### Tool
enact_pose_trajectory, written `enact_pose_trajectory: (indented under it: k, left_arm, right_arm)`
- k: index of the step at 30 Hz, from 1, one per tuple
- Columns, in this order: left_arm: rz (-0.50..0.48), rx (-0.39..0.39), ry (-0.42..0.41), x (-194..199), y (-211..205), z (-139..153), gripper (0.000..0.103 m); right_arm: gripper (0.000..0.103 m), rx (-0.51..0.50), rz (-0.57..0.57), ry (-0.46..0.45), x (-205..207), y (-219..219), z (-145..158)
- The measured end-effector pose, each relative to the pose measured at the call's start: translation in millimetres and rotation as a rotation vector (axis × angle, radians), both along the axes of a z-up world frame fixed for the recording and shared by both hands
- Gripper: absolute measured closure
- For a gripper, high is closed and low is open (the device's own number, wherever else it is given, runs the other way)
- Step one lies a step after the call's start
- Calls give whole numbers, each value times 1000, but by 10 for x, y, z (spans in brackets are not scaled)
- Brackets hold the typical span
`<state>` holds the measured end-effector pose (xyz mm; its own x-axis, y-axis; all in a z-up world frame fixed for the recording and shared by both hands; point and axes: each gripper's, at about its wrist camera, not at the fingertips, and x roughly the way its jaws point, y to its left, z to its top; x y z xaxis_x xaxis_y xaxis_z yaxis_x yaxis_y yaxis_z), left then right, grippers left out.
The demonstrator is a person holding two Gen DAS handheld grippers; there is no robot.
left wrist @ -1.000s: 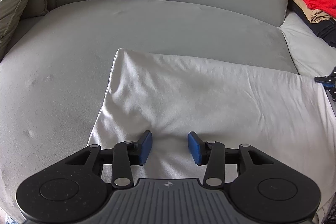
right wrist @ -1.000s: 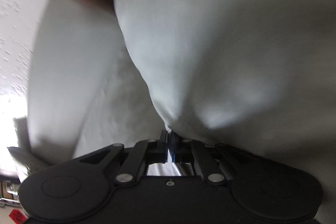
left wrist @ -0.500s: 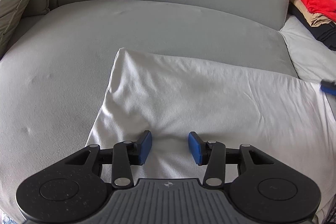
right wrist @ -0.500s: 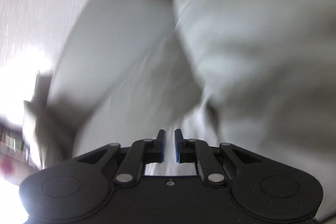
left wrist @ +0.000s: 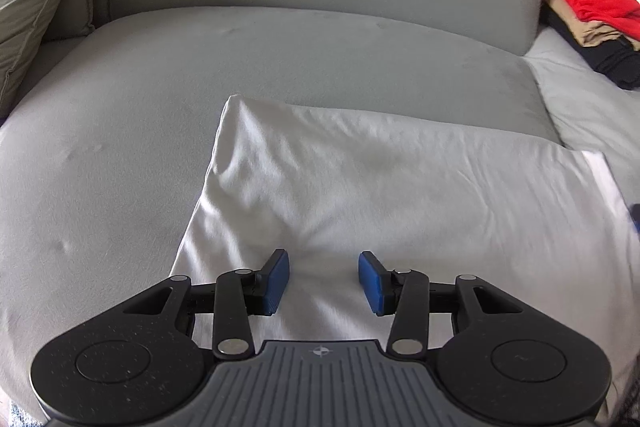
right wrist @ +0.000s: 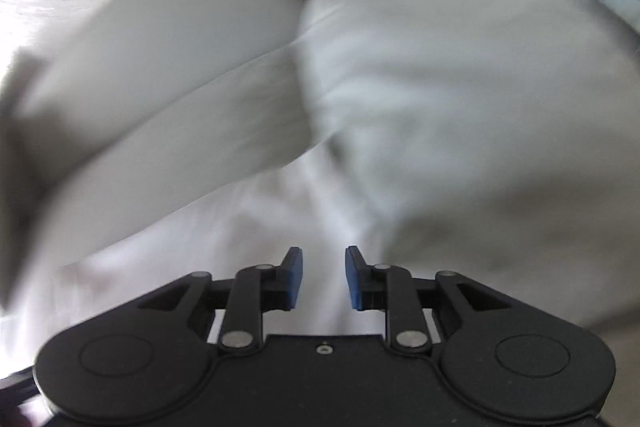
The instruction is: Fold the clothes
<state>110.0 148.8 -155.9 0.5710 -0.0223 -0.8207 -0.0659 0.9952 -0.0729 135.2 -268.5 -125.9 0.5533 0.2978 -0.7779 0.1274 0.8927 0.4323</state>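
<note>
Cloth [left wrist: 400,187] is spread rightward across the sofa [left wrist: 120,147] — left claw [left wrist: 323,283] parted over its near edge, nothing gripped; right claw [right wrist: 324,277] opening, empty.

No words, numbers or brand names can be read anywhere. The only mark is a small white cross-in-circle emblem [left wrist: 321,350] on the ribbed grey housing [left wrist: 320,387] of the left wrist view, which carries no lettering.
</note>
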Motion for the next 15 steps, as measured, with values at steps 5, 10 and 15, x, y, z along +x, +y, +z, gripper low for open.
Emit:
enact_pose_trajectory:
  k: [5,10,15]
  left_arm:
    - [-10,101,14,-322,57,44,60]
    - [10,215,60,-623,209,90,56]
    - [105,234,6,-900,366,217,64]
  right_arm:
    - [83,-62,19,119,-215,100,-210]
    - [103,-161,-114,153,-602,-236,-155]
    - [92,-221,-130,93,-1044,-239,133]
